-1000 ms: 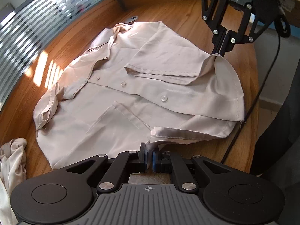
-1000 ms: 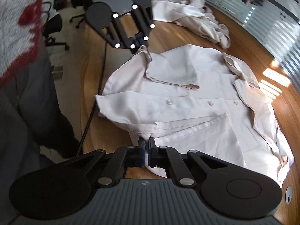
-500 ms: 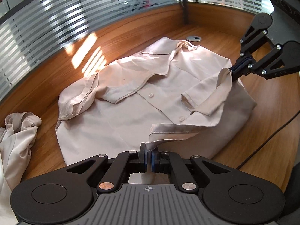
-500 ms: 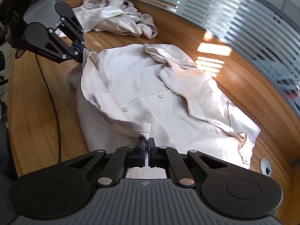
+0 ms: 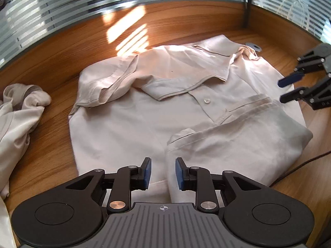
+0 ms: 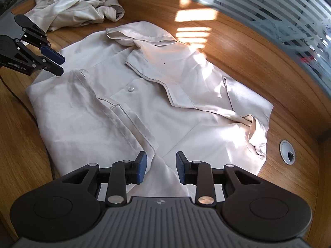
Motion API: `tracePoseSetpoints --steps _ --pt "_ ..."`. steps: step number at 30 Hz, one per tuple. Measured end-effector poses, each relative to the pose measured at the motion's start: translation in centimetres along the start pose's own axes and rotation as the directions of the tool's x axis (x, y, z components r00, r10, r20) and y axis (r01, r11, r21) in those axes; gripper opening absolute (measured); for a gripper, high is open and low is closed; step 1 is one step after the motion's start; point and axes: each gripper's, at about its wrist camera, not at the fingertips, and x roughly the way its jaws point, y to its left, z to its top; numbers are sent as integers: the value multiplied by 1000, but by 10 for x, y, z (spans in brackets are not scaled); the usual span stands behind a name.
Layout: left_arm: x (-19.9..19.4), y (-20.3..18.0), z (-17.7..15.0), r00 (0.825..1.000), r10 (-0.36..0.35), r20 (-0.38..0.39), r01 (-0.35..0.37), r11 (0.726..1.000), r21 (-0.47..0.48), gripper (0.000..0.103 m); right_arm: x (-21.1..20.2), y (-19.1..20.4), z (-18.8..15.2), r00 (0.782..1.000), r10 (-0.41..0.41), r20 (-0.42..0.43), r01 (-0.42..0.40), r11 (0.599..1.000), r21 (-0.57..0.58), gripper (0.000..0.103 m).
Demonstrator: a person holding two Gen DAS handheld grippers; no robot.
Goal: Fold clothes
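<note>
While both sets of jaws are opening, nothing is gripped:
Table (image 5: 62, 66): wood, strewn with clothes.
Shirt (image 5: 144, 124): laid flat at centre, one side folded over (buttons visible).
Left gripper (image 5: 163, 173): at 6 o'clock, fabric between unpressed pads.
Right gripper (image 6: 161, 167): likewise parted over the hem.
Pile (image 6: 70, 6): seen at 11 o'clock.

Shirt (image 5: 144, 128) on wooden table (image 5: 51, 66)

Soft, matt cream cloth on the shirt (image 5: 132, 128), faintly creased, with small glossy buttons (image 6: 130, 88). The bench (image 5: 62, 66) is warm wood, smooth and satin, sun glaring off its grain. Each hand-held gripper (image 5: 163, 173) looks like matt black plastic with blue pads (image 6: 142, 166), possibly rubber, and shiny metal pins. A brushed metal grommet (image 6: 287, 152) sits in the wood.
</note>
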Motion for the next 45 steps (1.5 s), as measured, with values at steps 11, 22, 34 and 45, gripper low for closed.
tracePoseSetpoints --steps 11,22,34,45 --pt "-26 -37 -37 999 -36 -20 40 965 260 44 -27 42 -42 994 95 -49 -98 994 -57 49" --pt "-10 4 -43 992 -115 -51 107 985 -135 43 -15 36 -48 981 178 -75 -175 984 38 14" --pt "-5 9 -52 981 -178 -81 150 950 -273 3 -22 21 -42 969 238 -71 -231 969 93 3" --pt "-49 -35 -48 999 -41 20 37 985 167 40 -43 52 -45 996 91 -15 -92 967 -239 36"
